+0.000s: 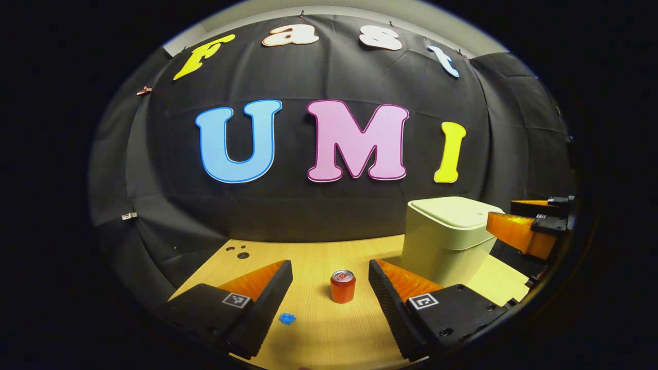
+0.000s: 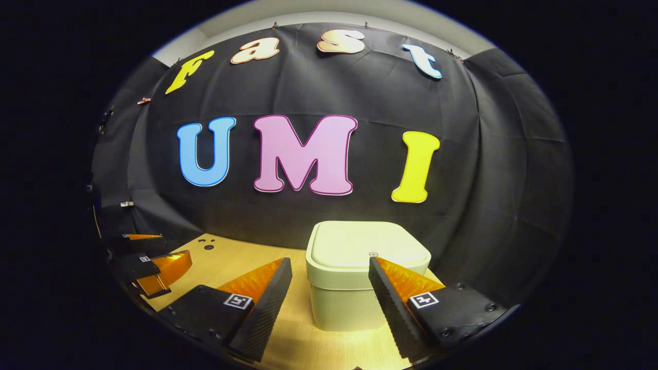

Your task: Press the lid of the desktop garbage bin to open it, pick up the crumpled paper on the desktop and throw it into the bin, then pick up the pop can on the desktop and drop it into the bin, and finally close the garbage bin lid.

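Observation:
The pale green bin stands on the wooden table at the right, its lid down. An upright red pop can sits just ahead of my left gripper, which is open with nothing between its fingers. A small blue crumpled paper lies near the left finger. In the right gripper view the bin is directly ahead and its lid is flat and closed. My right gripper is open, its right fingertip at the lid's front edge. The right gripper also hovers beside the bin.
The black cloth wall closes off the back of the table right behind the bin. A few small dark holes mark the table's far left corner. The left gripper shows far left over the table.

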A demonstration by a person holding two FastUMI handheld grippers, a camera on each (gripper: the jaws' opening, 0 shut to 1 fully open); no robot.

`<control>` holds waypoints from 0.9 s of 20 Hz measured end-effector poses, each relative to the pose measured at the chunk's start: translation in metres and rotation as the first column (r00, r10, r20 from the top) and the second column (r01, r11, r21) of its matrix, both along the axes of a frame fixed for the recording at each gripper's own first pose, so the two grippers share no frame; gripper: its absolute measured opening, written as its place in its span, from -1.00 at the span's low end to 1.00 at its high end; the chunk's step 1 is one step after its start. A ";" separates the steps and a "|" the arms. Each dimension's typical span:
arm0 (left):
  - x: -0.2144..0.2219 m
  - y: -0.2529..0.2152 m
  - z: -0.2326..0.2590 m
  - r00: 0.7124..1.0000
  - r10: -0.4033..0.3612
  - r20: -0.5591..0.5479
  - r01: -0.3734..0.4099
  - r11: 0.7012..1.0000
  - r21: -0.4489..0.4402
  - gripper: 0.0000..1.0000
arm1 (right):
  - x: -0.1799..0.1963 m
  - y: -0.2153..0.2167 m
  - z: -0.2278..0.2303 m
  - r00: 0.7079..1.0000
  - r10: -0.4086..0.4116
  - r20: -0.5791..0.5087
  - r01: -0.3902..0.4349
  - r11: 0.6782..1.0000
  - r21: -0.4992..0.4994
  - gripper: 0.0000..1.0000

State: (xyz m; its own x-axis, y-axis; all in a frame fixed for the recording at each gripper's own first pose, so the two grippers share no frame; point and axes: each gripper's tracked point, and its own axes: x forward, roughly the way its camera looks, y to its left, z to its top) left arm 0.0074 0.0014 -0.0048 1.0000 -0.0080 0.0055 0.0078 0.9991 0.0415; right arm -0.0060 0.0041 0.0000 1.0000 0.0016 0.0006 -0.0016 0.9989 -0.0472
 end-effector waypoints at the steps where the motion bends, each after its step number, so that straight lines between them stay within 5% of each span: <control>1: 0.000 0.000 -0.002 1.000 -0.001 0.000 0.001 1.000 0.000 0.92 | -0.001 0.000 0.001 1.000 -0.001 0.005 0.001 1.000 -0.001 0.82; 3: 0.001 -0.001 -0.001 1.000 -0.003 0.000 0.003 1.000 -0.001 0.92 | 0.000 0.002 0.003 1.000 0.000 0.008 0.000 1.000 -0.002 0.49; 9: 0.003 -0.002 -0.001 1.000 -0.007 0.001 0.007 1.000 0.005 0.92 | 0.002 0.012 0.001 0.999 0.038 -0.011 -0.038 0.999 0.011 0.28; 13: 0.004 -0.002 -0.003 1.000 -0.008 -0.001 0.008 1.000 0.001 0.92 | 0.002 0.011 0.002 0.999 0.038 -0.011 -0.038 0.999 0.016 -0.33; 18: 0.005 0.000 -0.005 1.000 -0.008 -0.011 0.008 1.000 -0.002 0.92 | 0.005 0.008 0.000 1.000 0.005 -0.022 -0.005 1.000 0.005 -0.61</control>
State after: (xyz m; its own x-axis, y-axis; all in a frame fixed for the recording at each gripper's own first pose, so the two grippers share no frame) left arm 0.0122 0.0011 -0.0094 0.9998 -0.0163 -0.0059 0.0166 0.9991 0.0391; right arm -0.0013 0.0125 0.0001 0.9997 0.0064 -0.0217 -0.0073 0.9991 -0.0422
